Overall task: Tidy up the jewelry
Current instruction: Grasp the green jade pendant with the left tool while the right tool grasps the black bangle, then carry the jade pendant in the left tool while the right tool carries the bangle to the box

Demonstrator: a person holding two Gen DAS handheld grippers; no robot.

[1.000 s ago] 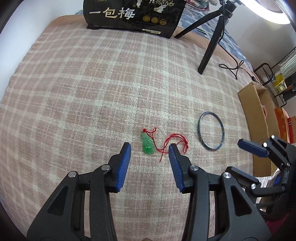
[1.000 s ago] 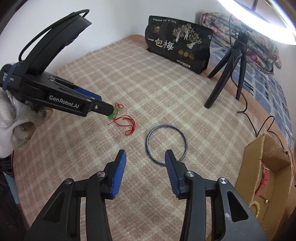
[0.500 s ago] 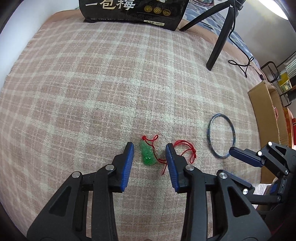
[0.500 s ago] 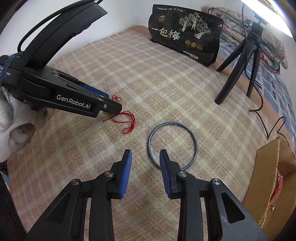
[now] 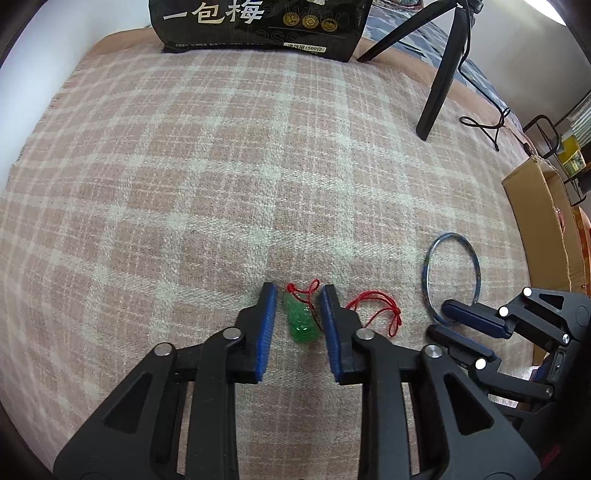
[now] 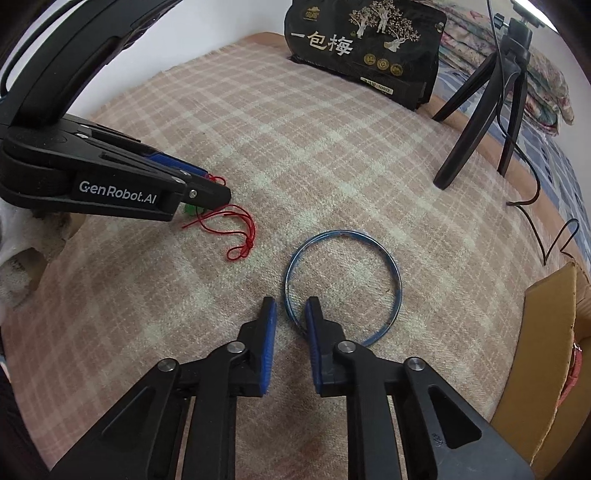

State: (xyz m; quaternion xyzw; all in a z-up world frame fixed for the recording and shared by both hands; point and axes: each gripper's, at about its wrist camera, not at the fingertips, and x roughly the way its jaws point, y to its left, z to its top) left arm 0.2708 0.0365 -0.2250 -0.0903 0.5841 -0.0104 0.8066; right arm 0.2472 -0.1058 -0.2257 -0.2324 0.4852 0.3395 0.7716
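A green pendant (image 5: 301,323) on a red cord (image 5: 380,310) lies on the pink plaid blanket (image 5: 221,184). My left gripper (image 5: 299,295) straddles the pendant; its jaws are closing, and a sliver of blanket shows beside the left pad. A thin blue bangle (image 6: 395,273) lies flat to the right. My right gripper (image 6: 291,306) is down over the bangle's near rim, jaws closing, with the rim between the pads and a gap on both sides. In the right wrist view the left gripper (image 6: 214,184) hides most of the pendant, while the cord (image 6: 236,229) trails out.
An open cardboard box (image 6: 546,350) with jewelry inside stands at the right edge of the blanket. A black snack bag (image 5: 258,26) and a black tripod (image 6: 480,110) with a trailing cable stand at the back. A gloved hand (image 6: 14,236) holds the left gripper.
Both grippers have sunk toward the blanket and narrowed their jaws: the left now straddles the green pendant, the right now straddles the bangle's near rim. The jewelry has not moved.
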